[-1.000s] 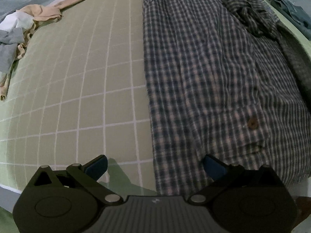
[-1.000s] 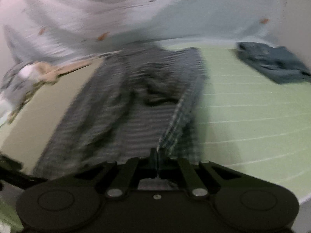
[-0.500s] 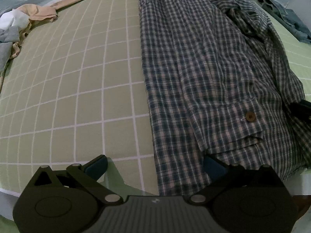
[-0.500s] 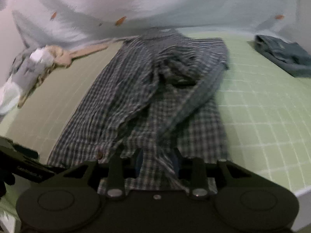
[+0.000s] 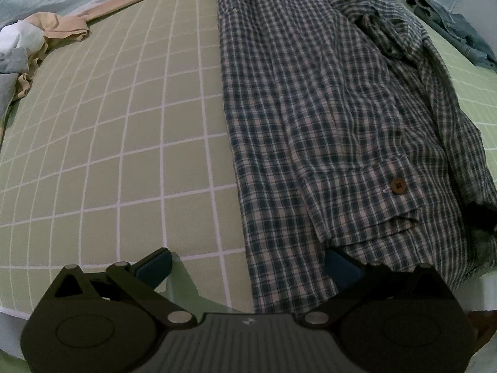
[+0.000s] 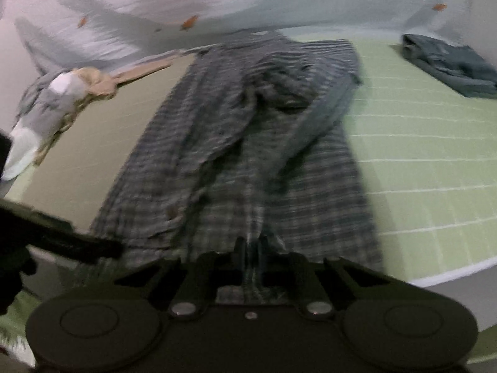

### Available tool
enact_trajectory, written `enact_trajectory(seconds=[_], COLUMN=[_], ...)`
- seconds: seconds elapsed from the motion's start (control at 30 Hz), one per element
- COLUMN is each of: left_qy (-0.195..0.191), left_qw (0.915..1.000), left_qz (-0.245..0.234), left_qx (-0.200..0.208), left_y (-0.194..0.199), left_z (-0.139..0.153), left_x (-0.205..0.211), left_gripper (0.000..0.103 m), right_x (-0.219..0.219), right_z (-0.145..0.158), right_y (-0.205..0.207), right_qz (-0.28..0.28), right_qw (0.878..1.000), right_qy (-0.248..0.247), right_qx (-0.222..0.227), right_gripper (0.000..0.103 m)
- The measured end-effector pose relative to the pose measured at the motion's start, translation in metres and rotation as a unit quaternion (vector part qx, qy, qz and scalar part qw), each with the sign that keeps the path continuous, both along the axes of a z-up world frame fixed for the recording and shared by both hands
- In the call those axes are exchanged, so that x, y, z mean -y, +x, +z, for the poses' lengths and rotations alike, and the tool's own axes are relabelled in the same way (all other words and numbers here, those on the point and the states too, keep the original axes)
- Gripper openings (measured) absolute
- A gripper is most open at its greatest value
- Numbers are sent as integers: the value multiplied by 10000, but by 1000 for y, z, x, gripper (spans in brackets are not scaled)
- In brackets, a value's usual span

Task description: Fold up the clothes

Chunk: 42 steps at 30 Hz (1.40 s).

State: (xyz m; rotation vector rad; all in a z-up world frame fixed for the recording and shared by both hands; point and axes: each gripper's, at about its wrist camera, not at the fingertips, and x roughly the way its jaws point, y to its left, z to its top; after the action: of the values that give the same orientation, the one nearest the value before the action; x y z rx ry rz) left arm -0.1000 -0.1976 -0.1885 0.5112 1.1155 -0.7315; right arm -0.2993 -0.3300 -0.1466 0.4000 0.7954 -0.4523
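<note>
While a green grid-patterned bedsheet (image 5: pixel 124 124) is spread beneath it, a plaid shirt (image 5: pixel 310 108) is laid lengthwise, its hem straddled by the wide-apart left gripper (image 5: pixel 245 262) and pinched by the clamped right gripper (image 6: pixel 251 245), a brown button (image 5: pixel 398 185) being visible.

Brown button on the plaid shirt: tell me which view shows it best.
The left wrist view. The brown button is sharp there, sitting on the plaid shirt ahead of the open left gripper. The right wrist view is motion-blurred; the button is only a small dark smudge.
</note>
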Motion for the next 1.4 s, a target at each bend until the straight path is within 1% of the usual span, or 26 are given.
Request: enact_trajectory(seconds=[0.13,0.2,0.23,0.3,0.33,0.37,0.4,0.43,0.47,0.5,0.53,0.57,0.6,0.67,0.73,0.83,0.93,1.0,1.1,1.17,1.23,1.27,1.3,1.4], left_qy=[-24,-24,-15,32,71,107,107,104,48,-15,-90,-201,-307,-411,-514,-668,-812,-917,-1026,-1019,-1000,-989,-985,-1068], left_qw=[10000,10000,10000,10000,9999,9999,9999,9998,9999,9997,9992,9986,9977,9970,9961,9942,9939,9940,9945,9943,9934,9928,9920,9896], left_qz=[7,17,15,26,22,19,16,18,104,229,354,479,597,653,709,789,646,478,61,-230,-503,-631,-735,-905], left_qx=[15,6,-3,-46,-80,-112,-127,-140,-125,-129,-151,-142,-129,-3,123,310,366,349,225,228,236,243,281,321], left_y=[-1,0,1,3,3,3,5,7,10,14,18,23,27,33,38,46,50,55,56,56,57,59,62,76], left_z=[0,-1,-1,-1,0,2,4,6,10,15,21,28,36,46,56,72,78,77,75,73,69,67,64,59], left_x=[0,1,2,4,5,5,5,5,4,3,2,2,3,15,26,44,73,97,134,158,180,190,199,223], left_gripper=[103,103,103,103,103,103,103,103,103,103,103,103,103,103,103,103,103,103,102,97,87,84,82,82], right_x=[-14,-13,-12,-7,-5,-2,4,11,17,23,31,41,49,66,85,112,139,154,169,178,185,189,193,204], right_z=[-9,-7,-6,4,9,15,20,24,29,30,31,31,29,26,22,17,13,13,11,7,4,2,-1,-9], right_y=[13,13,13,9,7,6,6,6,5,5,6,5,7,11,16,27,39,45,53,58,61,64,66,76], right_qz=[288,228,197,76,-14,-119,-223,-327,-431,-523,-616,-677,-750,-895,-999,-1078,-1082,-1017,-972,-1022,-1124,-1194,-1263,-1420], right_qw=[9992,9991,9991,9993,9993,9993,9992,9989,9985,9980,9974,9970,9965,9954,9944,9937,9937,9943,9943,9937,9929,9921,9913,9894], right_qy=[271,333,363,363,337,281,226,172,118,36,-49,-93,-107,-134,-141,-153,-150,-209,-423,-458,-397,-377,-358,-293], right_qx=[-80,-99,-105,61,138,199,238,277,316,345,369,366,345,304,301,278,250,254,148,47,20,13,7,-63], right_gripper=[10,11,13,30,44,50,52,59,68,73,81,86,88,96,100,100,100,100,101,101,101,101,101,101])
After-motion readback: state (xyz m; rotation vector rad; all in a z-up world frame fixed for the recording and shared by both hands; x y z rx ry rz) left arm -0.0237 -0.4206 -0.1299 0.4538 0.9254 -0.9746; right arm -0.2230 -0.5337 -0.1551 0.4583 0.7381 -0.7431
